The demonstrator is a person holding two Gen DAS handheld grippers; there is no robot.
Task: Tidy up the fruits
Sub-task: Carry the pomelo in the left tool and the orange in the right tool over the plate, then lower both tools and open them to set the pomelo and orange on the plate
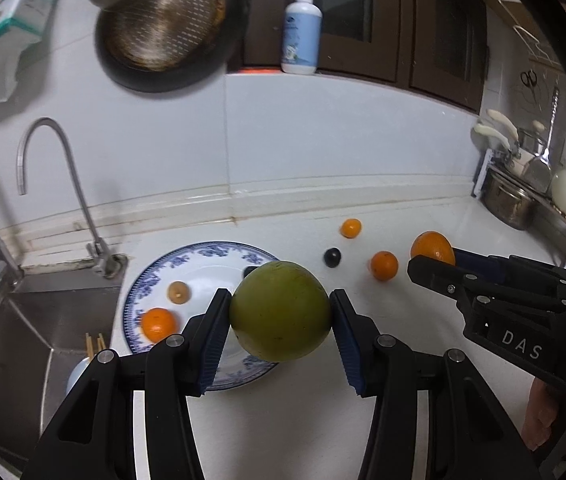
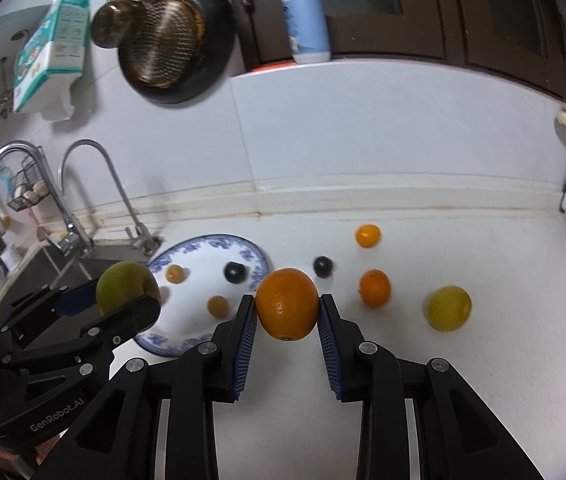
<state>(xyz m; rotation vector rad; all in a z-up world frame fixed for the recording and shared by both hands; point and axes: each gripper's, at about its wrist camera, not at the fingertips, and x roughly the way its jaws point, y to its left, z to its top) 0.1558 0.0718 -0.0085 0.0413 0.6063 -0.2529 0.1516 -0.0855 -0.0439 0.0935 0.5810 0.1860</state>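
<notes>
My left gripper [image 1: 280,316] is shut on a big green fruit [image 1: 280,310] and holds it above the near side of the blue-patterned plate [image 1: 219,254]; it also shows in the right wrist view [image 2: 125,286]. My right gripper [image 2: 287,308] is shut on a large orange [image 2: 287,304], held above the counter just right of the plate [image 2: 187,248]. The plate holds a small orange [image 1: 158,324], a brown fruit [image 1: 179,291] and a dark fruit [image 2: 235,271]. On the counter lie a dark fruit [image 2: 323,266], two small oranges [image 2: 375,287] [image 2: 367,235] and a yellow-green fruit [image 2: 449,307].
A sink [image 1: 23,320] with two taps [image 1: 83,208] lies left of the plate. Pots and utensils [image 1: 523,184] stand at the right end of the counter. A pan and sieve [image 1: 163,24] hang on the back wall, with a soap bottle [image 1: 302,28] on a ledge.
</notes>
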